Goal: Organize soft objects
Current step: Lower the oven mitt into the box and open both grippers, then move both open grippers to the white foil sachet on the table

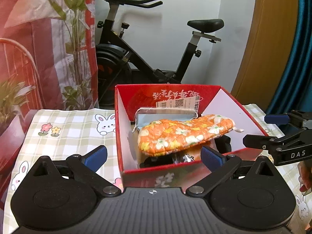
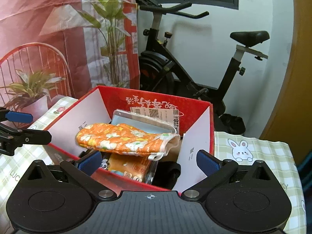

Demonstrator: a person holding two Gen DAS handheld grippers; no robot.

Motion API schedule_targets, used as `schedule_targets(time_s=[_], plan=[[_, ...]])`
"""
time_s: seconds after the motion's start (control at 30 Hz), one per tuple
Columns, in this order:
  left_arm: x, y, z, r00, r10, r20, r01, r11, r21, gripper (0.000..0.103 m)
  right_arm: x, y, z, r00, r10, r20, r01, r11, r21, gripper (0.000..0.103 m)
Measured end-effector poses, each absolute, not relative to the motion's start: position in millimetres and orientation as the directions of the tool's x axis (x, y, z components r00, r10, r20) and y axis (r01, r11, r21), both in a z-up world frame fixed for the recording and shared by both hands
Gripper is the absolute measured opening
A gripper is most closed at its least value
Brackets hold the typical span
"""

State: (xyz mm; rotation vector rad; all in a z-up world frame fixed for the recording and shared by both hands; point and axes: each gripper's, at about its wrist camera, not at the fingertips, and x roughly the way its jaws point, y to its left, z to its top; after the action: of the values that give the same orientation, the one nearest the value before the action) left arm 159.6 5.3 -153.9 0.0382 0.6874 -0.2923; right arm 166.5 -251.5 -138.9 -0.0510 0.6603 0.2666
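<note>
We take the red box (image 1: 224,157) as our landmark: it stands open on the checked bunny tablecloth (image 1: 74,128), and both our grippers sit at its near side. Our left gripper (image 1: 154,157) has its jaws spread wide with nothing between the blue pads (image 1: 96,157); one pad lies outside the box's left wall, the other just over its near rim. Our right gripper (image 2: 149,162) is released just as wide, empty, with both pads at the box's near edge.

Inside the box, the orange flowered mitt (image 1: 185,135) lies on top of the pile, resting free of either gripper. Behind it, toward the box's far wall, a pale blue face-mask pack (image 1: 165,118) leans, with a white price label (image 1: 178,103) beyond it. Under the mitt we see an orange snack packet (image 2: 130,166) and something black (image 2: 168,172) that we cannot identify.

Beyond the box stands a black exercise bike (image 1: 148,58) against the white wall. To the box's left hangs a red printed backdrop (image 1: 46,44) with plants.
</note>
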Motion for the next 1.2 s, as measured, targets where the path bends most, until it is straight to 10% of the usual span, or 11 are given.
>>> schedule_targets(time_s=[0.6, 1.2], plan=[[102.2, 12.6, -162.3, 0.727, -0.284, -0.625, 0.286, 0.953, -0.100, 0.103, 98.3, -250.9, -128.0, 0.787, 0.280, -0.550, -0.298, 0.953, 0.060, 0.103], [78.6, 12.3, -217.9, 0.607, -0.332, -0.721, 0.290, 0.938, -0.188, 0.094, 59.2, -263.7, -193.3, 0.689, 0.240, -0.684, -0.295, 0.955, 0.038, 0.090]])
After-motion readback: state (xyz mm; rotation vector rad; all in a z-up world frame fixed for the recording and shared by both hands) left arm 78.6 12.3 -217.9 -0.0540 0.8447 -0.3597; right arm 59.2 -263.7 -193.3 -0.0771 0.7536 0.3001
